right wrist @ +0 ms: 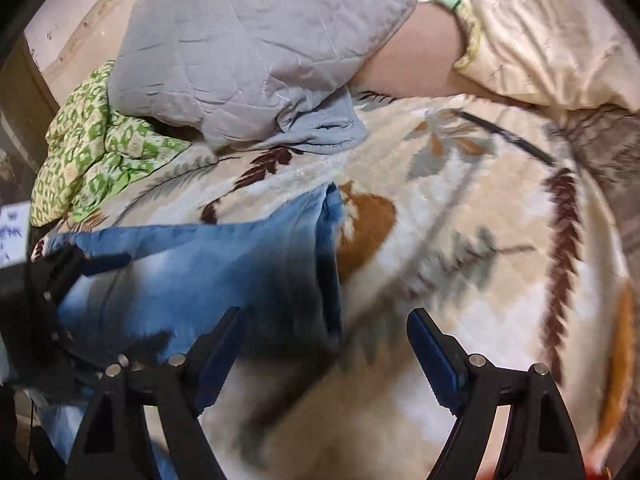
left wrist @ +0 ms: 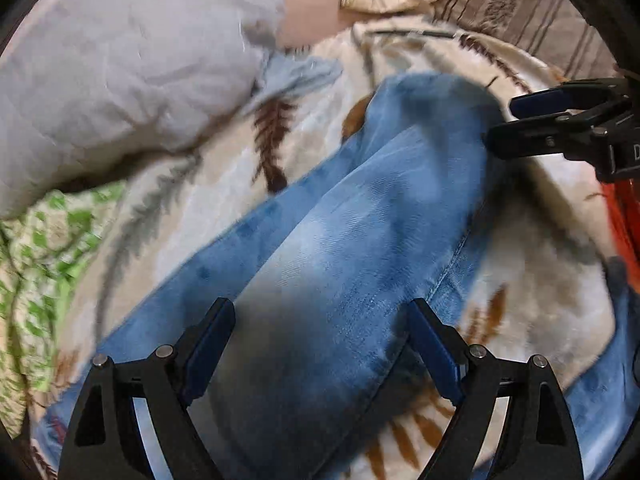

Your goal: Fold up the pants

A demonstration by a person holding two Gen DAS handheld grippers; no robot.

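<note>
jeans (left wrist: 360, 216) lying on blanket (left wrist: 168, 216) | left gripper (left wrist: 320, 344) hovering released over them | right gripper (right wrist: 328, 344) released, jeans at its 10 o'clock
</note>
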